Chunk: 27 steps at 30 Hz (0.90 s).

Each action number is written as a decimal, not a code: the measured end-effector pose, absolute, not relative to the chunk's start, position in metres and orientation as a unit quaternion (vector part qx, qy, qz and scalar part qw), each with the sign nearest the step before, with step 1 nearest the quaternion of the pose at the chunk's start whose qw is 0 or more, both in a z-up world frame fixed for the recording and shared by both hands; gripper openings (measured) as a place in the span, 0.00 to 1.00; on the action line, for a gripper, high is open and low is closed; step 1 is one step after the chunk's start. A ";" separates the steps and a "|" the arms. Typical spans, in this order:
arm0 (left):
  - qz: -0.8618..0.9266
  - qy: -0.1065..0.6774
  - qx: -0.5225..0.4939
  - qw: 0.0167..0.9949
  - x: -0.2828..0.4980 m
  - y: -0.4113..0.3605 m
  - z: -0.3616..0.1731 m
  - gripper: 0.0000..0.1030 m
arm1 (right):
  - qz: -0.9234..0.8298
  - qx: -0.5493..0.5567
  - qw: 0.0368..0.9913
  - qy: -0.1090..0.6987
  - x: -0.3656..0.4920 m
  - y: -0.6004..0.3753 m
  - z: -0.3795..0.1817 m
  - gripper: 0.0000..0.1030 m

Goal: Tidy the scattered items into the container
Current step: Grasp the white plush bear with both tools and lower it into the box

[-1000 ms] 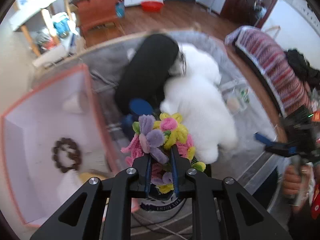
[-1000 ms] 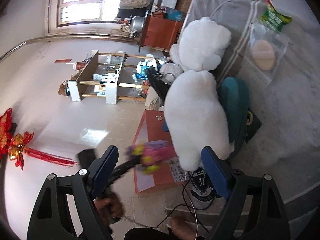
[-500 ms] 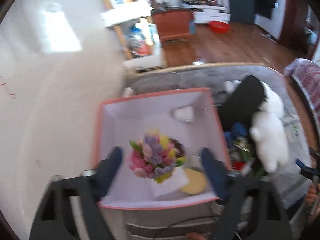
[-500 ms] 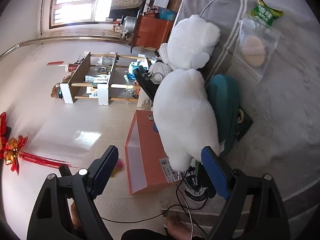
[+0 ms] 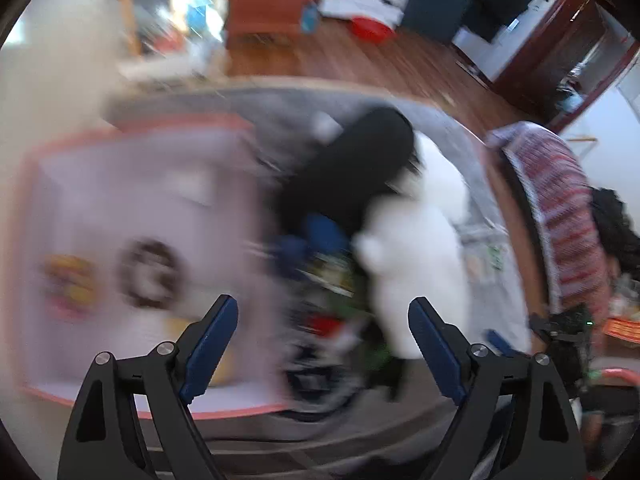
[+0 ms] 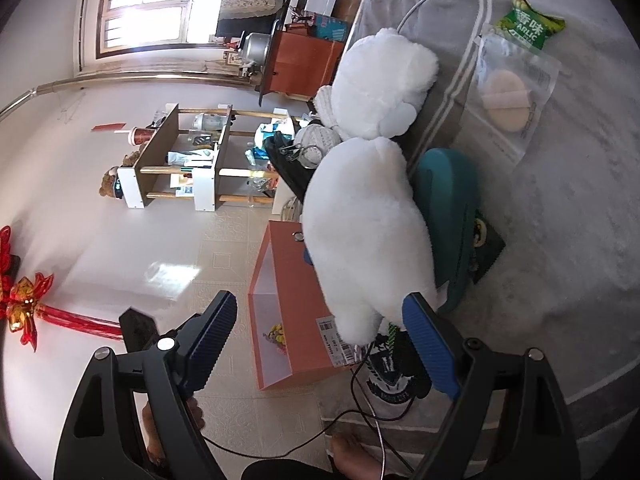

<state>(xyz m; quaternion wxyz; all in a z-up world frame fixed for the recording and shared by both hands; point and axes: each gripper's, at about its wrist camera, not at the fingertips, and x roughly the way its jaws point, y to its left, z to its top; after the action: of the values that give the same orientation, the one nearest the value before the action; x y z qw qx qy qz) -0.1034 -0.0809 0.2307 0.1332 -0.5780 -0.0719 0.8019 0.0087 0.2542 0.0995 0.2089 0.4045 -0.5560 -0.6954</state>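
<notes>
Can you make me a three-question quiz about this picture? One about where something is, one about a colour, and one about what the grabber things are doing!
1. Where is the colourful flower bunch?
A. on the bed
B. inside the pink box
C. in the left gripper

2. What colour is the big plush toy lying on the bed?
A. white
B. brown
C. yellow

3. How is the right gripper?
A. shut on the toy
B. shut on a cable
C. open and empty

Answers:
1 B, the flowers show through the box opening in the right wrist view.
2 A, its fluffy body is white all over.
3 C, its blue fingers stand wide apart with nothing between them.
</notes>
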 end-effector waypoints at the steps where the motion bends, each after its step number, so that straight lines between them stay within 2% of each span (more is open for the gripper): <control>1: 0.787 -0.090 -0.592 0.147 -0.106 -0.064 0.214 0.85 | -0.695 0.405 0.206 -0.557 0.009 0.255 0.098 0.84; 7: 0.735 -0.130 -0.640 0.179 -0.120 0.002 0.143 0.85 | -0.703 0.427 0.167 -0.543 -0.003 0.254 0.077 0.84; 13: 0.713 -0.177 -0.655 0.175 -0.125 0.018 0.102 0.85 | -0.677 0.464 0.150 -0.552 -0.021 0.243 0.039 0.82; 14: 0.707 -0.195 -0.655 0.179 -0.125 0.018 0.098 0.85 | -0.673 0.464 0.151 -0.556 -0.024 0.242 0.035 0.78; 15: 0.698 -0.224 -0.653 0.191 -0.123 0.019 0.093 0.85 | -0.663 0.463 0.163 -0.565 -0.026 0.239 0.029 0.62; 16: 0.694 -0.239 -0.649 0.200 -0.121 0.019 0.091 0.80 | -0.651 0.463 0.179 -0.574 -0.029 0.236 0.025 0.47; 17: 0.699 -0.243 -0.641 0.201 -0.118 0.020 0.093 0.71 | -0.642 0.463 0.191 -0.581 -0.030 0.234 0.023 0.45; 20: 0.708 -0.257 -0.623 0.211 -0.112 0.019 0.102 0.58 | -0.648 0.452 0.198 -0.580 -0.026 0.234 0.032 0.38; 23: 0.710 -0.284 -0.606 0.217 -0.108 0.012 0.116 0.50 | -0.650 0.426 0.207 -0.595 -0.020 0.239 0.045 0.34; 27: 0.724 -0.261 -0.597 0.228 -0.095 0.013 0.150 0.48 | -0.644 0.410 0.229 -0.604 -0.009 0.234 0.061 0.33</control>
<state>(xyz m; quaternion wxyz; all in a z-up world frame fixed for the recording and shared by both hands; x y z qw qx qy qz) -0.0952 0.0134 0.1499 0.2275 -0.5965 -0.2611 0.7240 -0.0089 0.2337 0.0611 0.2289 0.4102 -0.6036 -0.6442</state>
